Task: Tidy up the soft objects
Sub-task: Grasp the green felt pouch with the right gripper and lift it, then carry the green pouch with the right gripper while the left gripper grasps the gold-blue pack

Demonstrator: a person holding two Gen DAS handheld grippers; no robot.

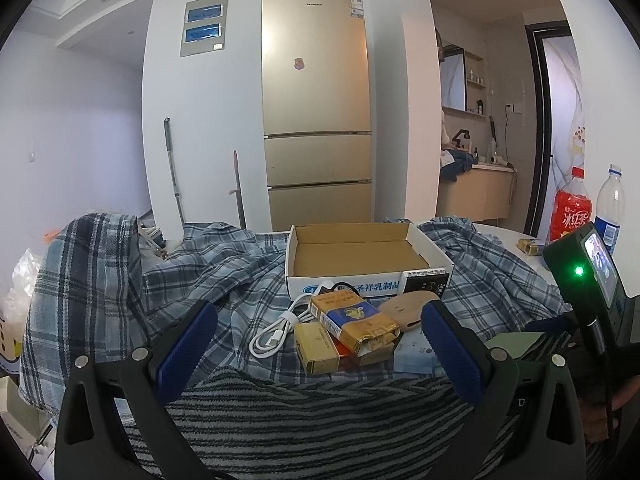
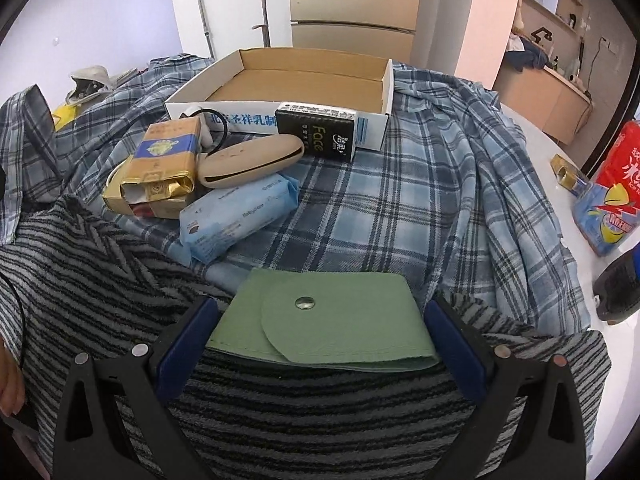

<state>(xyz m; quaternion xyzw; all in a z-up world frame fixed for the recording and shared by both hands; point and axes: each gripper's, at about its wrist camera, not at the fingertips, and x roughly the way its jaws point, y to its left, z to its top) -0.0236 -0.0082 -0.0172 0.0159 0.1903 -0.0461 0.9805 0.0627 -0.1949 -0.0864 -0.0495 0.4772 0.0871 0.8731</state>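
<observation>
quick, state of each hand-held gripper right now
Left hand-held gripper: open, holding nothing.
Right hand-held gripper: open, jaws either side of the green pouch, not gripping it.

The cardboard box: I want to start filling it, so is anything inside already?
The cardboard box shows only its bare brown floor. Its near wall hides the front strip of that floor, so something flat there cannot be ruled out.

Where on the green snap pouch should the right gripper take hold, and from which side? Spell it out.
Grip the green snap pouch across its two short side edges, coming down from above and the near side. It lies flat on the striped towel, flap up, and already sits between the open right gripper fingers, which straddle its width.
</observation>
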